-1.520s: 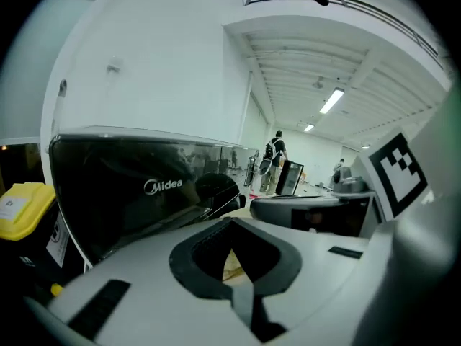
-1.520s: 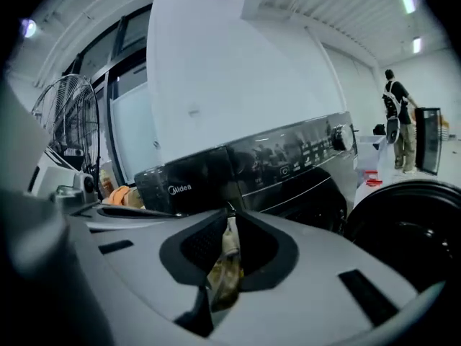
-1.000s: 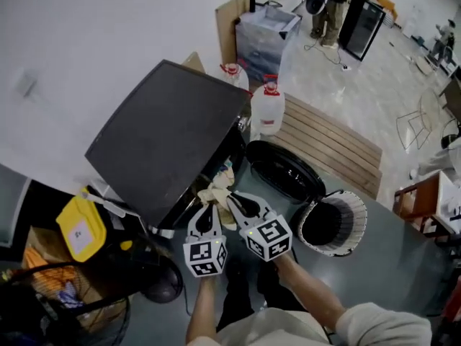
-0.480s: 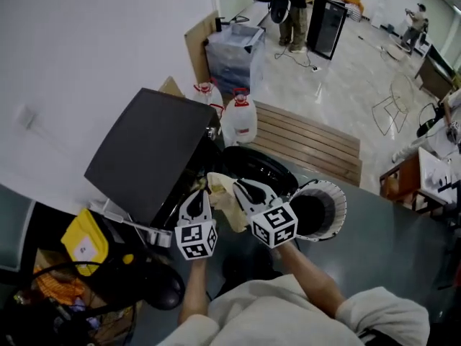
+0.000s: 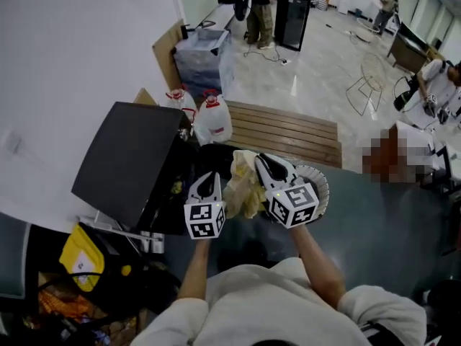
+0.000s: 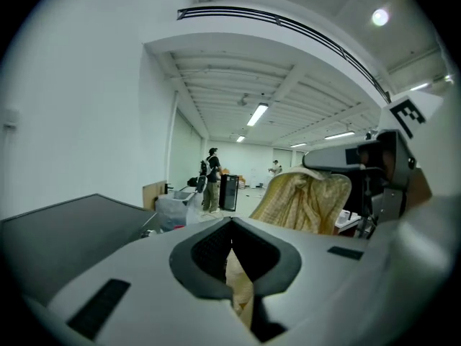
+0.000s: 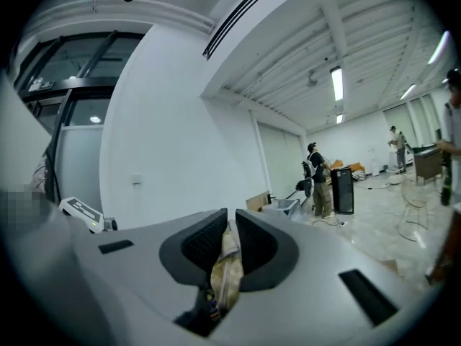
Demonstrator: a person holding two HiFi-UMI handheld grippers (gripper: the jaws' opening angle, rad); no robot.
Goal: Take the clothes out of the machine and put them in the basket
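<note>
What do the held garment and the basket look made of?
Garment: soft woven cloth, pale yellow checked, matte; it creases and hangs limp. Basket: probably rigid white plastic, judging by its slatted rim; mostly hidden.

The garment (image 5: pixel 243 187) is a pale yellow, finely checked cloth, crumpled and bunched; it hangs in the air, pinched at one edge by the left gripper (image 5: pixel 208 182) and at another by the right gripper (image 5: pixel 265 166), a fold of it clamped between each pair of jaws; it is clear of the machine (image 5: pixel 126 161), a dark box with a flat grey top, its front in shadow; the basket (image 5: pixel 321 184), round with white ribbed walls, stands on the floor just beyond the cloth, largely hidden.
</note>
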